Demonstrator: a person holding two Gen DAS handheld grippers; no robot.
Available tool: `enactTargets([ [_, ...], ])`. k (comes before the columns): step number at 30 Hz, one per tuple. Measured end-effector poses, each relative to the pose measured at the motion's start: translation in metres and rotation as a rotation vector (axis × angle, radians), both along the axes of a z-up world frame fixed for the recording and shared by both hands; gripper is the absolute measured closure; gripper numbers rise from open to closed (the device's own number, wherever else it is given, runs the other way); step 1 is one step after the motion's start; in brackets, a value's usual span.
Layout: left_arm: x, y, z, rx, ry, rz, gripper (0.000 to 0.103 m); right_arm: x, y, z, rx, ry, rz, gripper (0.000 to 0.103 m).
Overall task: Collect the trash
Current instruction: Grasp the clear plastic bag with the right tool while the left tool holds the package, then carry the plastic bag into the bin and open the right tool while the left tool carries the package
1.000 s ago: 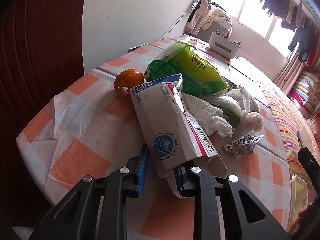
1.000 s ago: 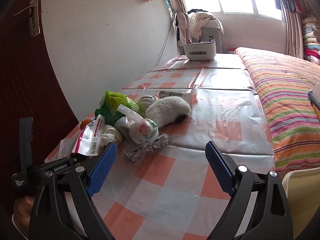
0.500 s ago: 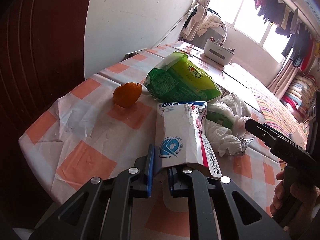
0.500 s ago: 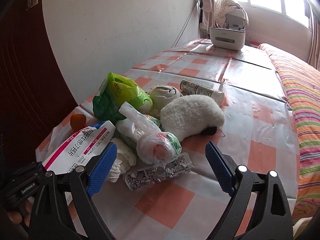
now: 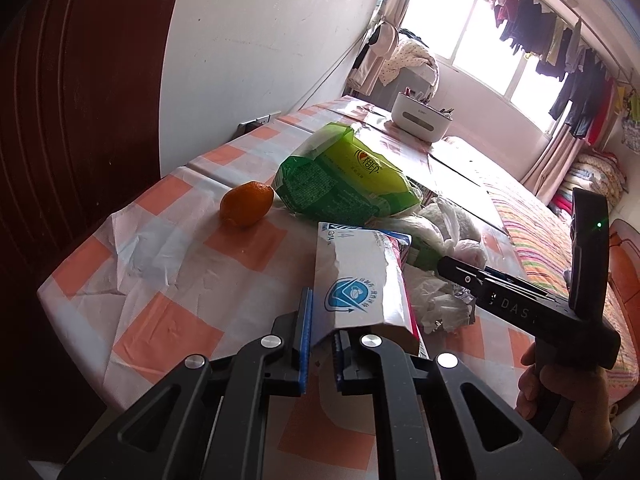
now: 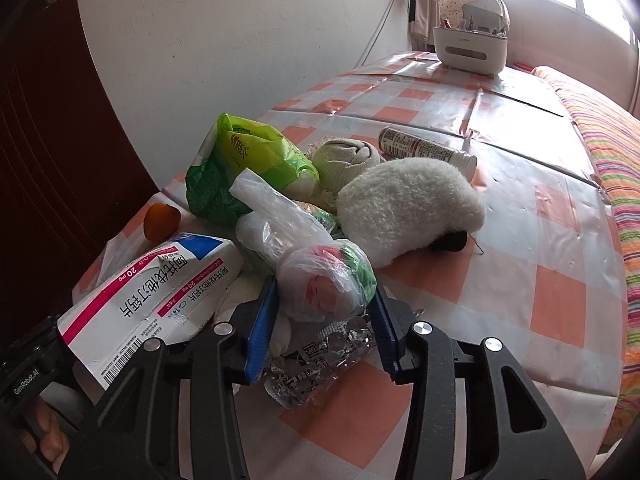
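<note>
My left gripper point(image 5: 322, 336) is shut on the near end of a white medicine box point(image 5: 360, 280) with a blue logo, held just off the checked tablecloth point(image 5: 168, 248). The same box point(image 6: 160, 292) shows pink stripes in the right wrist view. My right gripper point(image 6: 324, 328) is closing. A crumpled silver blister pack point(image 6: 316, 360) and a knotted clear plastic bag point(image 6: 324, 284) lie between its blue pads point(image 6: 262, 320). The pads stand at the bag's sides, with no clear squeeze showing. In the left wrist view the right gripper's black body point(image 5: 520, 308) reaches in from the right, held by a hand point(image 5: 568, 392).
Behind the pile lie a green snack bag point(image 6: 240, 160), an orange point(image 5: 246, 204), a fluffy white toy point(image 6: 408, 208), a rolled sock point(image 6: 344, 156), a small bottle point(image 6: 424, 148) and crumpled tissue point(image 5: 440, 300). A white holder point(image 6: 468, 52) stands far back. A striped bed point(image 6: 616, 152) lies right, the wall left.
My left gripper closed on the medicine box and lifted its near end. My right gripper moved forward and down to the pile, and its jaws narrowed around the blister pack and knotted bag.
</note>
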State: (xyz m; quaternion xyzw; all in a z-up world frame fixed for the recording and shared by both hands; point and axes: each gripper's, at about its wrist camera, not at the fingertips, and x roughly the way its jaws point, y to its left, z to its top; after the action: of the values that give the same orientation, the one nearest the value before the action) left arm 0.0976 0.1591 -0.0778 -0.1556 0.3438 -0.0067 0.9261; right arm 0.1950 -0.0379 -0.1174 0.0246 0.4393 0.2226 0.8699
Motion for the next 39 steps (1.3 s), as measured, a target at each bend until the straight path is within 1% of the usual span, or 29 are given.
enactTargets([
  [3, -0.001, -0.001, 0.001, 0.002, -0.007, -0.003, 0.096, -0.007, 0.001, 0.007, 0.009, -0.029, 0.001, 0.062],
  [7, -0.005, -0.002, 0.004, 0.001, -0.028, -0.004, 0.096, -0.016, -0.006, 0.017, 0.032, -0.065, -0.026, 0.062],
  [13, -0.008, -0.007, 0.01, 0.017, -0.058, -0.008, 0.096, -0.03, -0.024, 0.033, 0.09, -0.11, -0.073, 0.062],
  [19, -0.013, -0.015, 0.017, 0.025, -0.078, -0.025, 0.096, -0.049, -0.047, 0.042, 0.132, -0.131, -0.115, 0.062],
  [31, -0.021, -0.043, 0.032, 0.027, -0.116, -0.101, 0.096, -0.069, -0.092, 0.049, 0.149, -0.165, -0.213, 0.062],
  [39, -0.021, -0.075, 0.035, 0.042, -0.116, -0.17, 0.096, -0.09, -0.119, 0.061, 0.158, -0.222, -0.298, 0.062],
])
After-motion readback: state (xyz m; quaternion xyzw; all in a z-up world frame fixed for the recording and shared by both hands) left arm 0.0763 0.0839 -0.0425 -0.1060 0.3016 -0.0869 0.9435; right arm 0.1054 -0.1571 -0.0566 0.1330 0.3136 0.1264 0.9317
